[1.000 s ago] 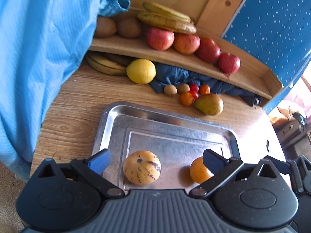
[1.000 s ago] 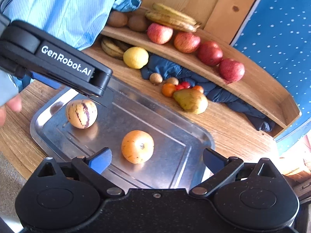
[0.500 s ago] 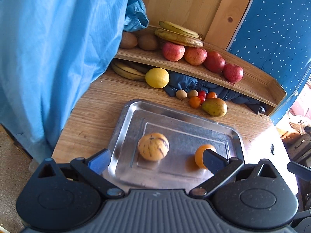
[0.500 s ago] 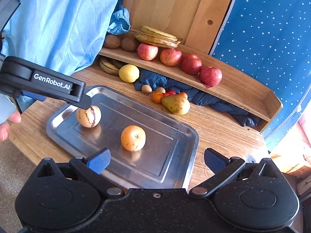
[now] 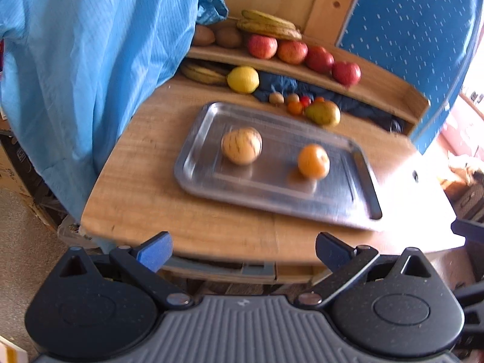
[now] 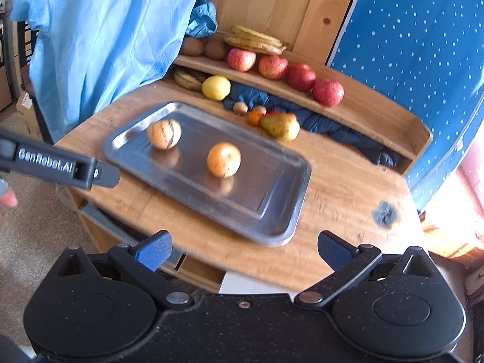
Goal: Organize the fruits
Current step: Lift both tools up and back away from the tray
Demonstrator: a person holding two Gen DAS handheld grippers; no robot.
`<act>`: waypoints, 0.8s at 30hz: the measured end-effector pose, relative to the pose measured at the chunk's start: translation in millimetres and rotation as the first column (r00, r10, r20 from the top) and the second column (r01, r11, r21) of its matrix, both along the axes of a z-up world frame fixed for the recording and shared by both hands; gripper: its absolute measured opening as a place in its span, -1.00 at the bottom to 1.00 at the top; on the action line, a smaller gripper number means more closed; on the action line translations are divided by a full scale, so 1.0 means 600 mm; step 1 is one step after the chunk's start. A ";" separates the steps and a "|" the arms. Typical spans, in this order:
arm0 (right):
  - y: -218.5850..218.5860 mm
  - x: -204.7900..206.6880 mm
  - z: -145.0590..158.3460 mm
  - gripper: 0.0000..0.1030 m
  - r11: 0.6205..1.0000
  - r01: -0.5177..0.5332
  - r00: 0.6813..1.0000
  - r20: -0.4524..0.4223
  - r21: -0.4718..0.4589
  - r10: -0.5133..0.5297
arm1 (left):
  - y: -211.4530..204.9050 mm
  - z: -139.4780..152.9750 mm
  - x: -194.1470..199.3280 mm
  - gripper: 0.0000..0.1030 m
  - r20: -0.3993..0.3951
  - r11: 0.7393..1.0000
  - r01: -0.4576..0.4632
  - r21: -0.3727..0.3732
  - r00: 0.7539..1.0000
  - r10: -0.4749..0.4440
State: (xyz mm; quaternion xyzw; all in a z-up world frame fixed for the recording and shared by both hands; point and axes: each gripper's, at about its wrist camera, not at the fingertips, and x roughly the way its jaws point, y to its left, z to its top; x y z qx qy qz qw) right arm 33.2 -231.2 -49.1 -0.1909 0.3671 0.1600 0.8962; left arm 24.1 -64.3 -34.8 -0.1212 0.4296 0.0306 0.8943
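A metal tray (image 5: 360,181) (image 6: 272,211) lies on the round wooden table (image 5: 145,187) (image 6: 348,199). On it sit a striped yellow melon-like fruit (image 5: 241,145) (image 6: 164,134) and an orange fruit (image 5: 313,161) (image 6: 224,159), well apart. Behind the tray lie a pear (image 5: 323,112) (image 6: 280,125), a lemon (image 5: 243,79) (image 6: 216,87) and a cluster of small fruits (image 5: 295,103) (image 6: 251,113). My left gripper (image 5: 243,249) is open and empty, back past the table's front edge. My right gripper (image 6: 243,249) is open and empty too, near that edge.
A raised wooden shelf (image 5: 381,87) (image 6: 372,121) holds red apples (image 5: 304,56) (image 6: 286,71), bananas (image 5: 267,24) (image 6: 255,40) and kiwis (image 5: 216,34). More bananas (image 5: 205,72) lie under it on a dark cloth (image 6: 332,127). Light-blue fabric (image 5: 90,60) hangs left. The left gripper's body (image 6: 54,163) and a fingertip show left.
Both grippers have pulled back and up from the tray, from just over it to beyond the table's front edge. Both stay open. The fruits on the tray have not moved.
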 end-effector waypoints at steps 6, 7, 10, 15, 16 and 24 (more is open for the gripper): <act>-0.007 -0.035 -0.023 0.99 0.999 0.026 0.998 -0.053 0.027 -0.025 | -0.002 -0.021 -0.041 0.99 -0.067 0.999 0.009 0.047 0.998 -0.006; -0.008 -0.040 -0.028 0.99 0.999 0.033 0.997 -0.065 0.030 -0.031 | -0.002 -0.023 -0.045 0.99 -0.077 0.999 0.010 0.051 0.997 -0.006; -0.010 -0.048 -0.039 0.99 0.998 0.053 0.993 -0.107 0.030 -0.050 | -0.006 -0.025 -0.053 0.99 -0.107 0.997 0.026 0.079 0.994 -0.018; -0.019 -0.052 -0.055 0.99 0.993 0.108 0.981 -0.165 0.044 -0.099 | -0.014 -0.027 -0.062 0.99 -0.161 0.988 0.058 0.145 0.986 -0.034; -0.021 -0.051 -0.057 0.99 0.992 0.116 0.979 -0.175 0.046 -0.107 | -0.014 -0.027 -0.064 0.99 -0.170 0.987 0.059 0.150 0.985 -0.033; -0.028 -0.042 -0.063 0.99 0.988 0.148 0.971 -0.195 0.031 -0.139 | -0.003 -0.015 -0.051 0.99 -0.177 0.988 0.038 0.153 0.984 -0.011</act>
